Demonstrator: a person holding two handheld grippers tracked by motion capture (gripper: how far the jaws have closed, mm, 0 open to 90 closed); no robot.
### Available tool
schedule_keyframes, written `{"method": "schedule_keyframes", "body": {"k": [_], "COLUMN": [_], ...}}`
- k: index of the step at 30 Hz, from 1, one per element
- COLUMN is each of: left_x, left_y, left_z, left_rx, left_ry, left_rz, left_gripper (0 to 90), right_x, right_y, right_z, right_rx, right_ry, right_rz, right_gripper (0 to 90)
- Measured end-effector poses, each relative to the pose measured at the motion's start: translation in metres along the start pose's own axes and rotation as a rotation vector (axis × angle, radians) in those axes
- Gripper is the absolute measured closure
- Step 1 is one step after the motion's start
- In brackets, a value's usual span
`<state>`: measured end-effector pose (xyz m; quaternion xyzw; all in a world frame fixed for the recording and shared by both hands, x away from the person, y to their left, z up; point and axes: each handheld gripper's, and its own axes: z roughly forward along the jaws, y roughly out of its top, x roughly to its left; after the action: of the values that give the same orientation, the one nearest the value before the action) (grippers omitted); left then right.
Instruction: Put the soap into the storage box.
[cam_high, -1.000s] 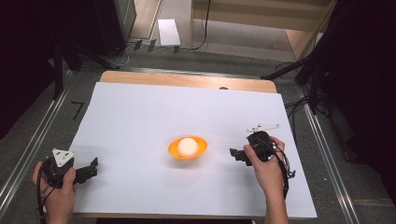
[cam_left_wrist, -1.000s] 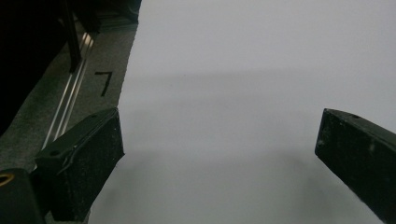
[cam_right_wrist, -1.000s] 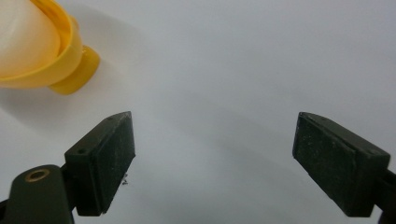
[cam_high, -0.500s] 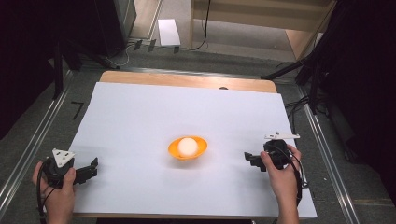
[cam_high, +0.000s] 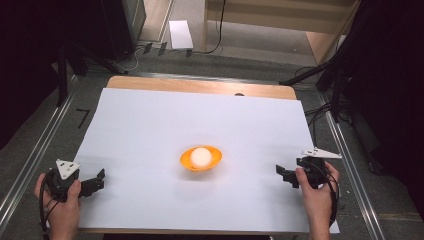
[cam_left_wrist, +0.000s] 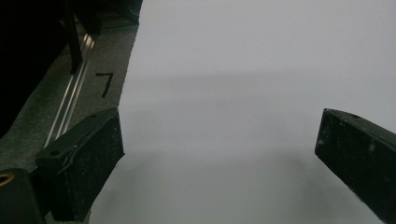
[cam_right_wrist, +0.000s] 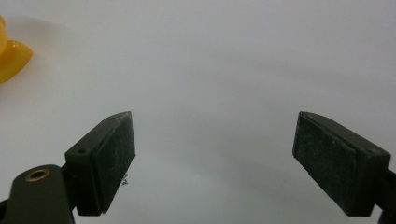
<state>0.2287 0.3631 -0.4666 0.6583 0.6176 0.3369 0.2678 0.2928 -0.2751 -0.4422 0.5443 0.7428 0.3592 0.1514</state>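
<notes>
Two grippers rest at the near corners of the table (cam_high: 150, 125), one in each of the person's hands. The table is covered by a white sheet (cam_high: 240, 120); a strip of bare wood shows along its far edge.

Left gripper (cam_high: 95, 181): held by the left hand (cam_high: 60, 200) at the near left corner, low over the sheet, jaws pointing toward the table's middle. In the left gripper view the two black jaws stand wide apart with nothing between them. One jaw sits at the sheet's left edge, beside the grey floor (cam_left_wrist: 70, 107) and a metal rail (cam_left_wrist: 74, 93).

Right gripper (cam_high: 283, 174): held by the right hand (cam_high: 315, 190) at the near right corner, jaws pointing left toward the bowl (cam_high: 201, 158). A grey three-cornered plate (cam_high: 320, 153) sits on top of it. In the right gripper view the jaws are spread wide and hold nothing; bare sheet lies between them, and the bowl's orange rim (cam_right_wrist: 11, 56) shows at the upper left edge.

Bowl: orange, upright, near the middle of the sheet, slightly toward the near side. It is well apart from both grippers, closer to the right one.

Ball (cam_high: 200, 156): white, lying inside the bowl.
</notes>
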Motion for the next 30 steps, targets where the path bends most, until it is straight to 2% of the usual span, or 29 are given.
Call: {"method": "schedule_keyframes", "body": {"k": [5, 15, 17, 22, 26, 30], "left_x": [0.0, 0.0, 0.0, 0.001, 0.002, 0.003], "left_y": [0.0, 0.0, 0.0, 0.0, 0.0, 0.0], "left_z": [0.0, 0.0, 0.0, 0.0, 0.0, 0.0], "left_rx": [0.0, 0.003, 0.006, 0.002, -0.001, 0.0], "left_ry": [0.0, 0.003, 0.001, -0.009, -0.012, -0.015], "left_rz": [0.0, 0.004, 0.002, -0.008, -0.016, -0.023], "left_gripper": [1.7, 1.7, 1.7, 1.7, 1.7, 1.7], "right_x": [-0.011, -0.035, -0.038, -0.048, -0.055, -0.059], "right_y": [-0.01, -0.032, -0.04, -0.054, -0.067, -0.074], "right_z": [-0.008, -0.013, -0.016, -0.022, -0.029, -0.026], "right_rx": [-0.04, -0.105, -0.134, -0.138, -0.195, -0.209], "right_ry": [-0.038, -0.047, -0.096, -0.102, -0.075, -0.132], "right_rz": [-0.014, -0.003, -0.017, 0.008, 0.046, 0.057], "right_gripper": [13.5, 13.3, 13.6, 13.5, 13.8, 13.8]}}
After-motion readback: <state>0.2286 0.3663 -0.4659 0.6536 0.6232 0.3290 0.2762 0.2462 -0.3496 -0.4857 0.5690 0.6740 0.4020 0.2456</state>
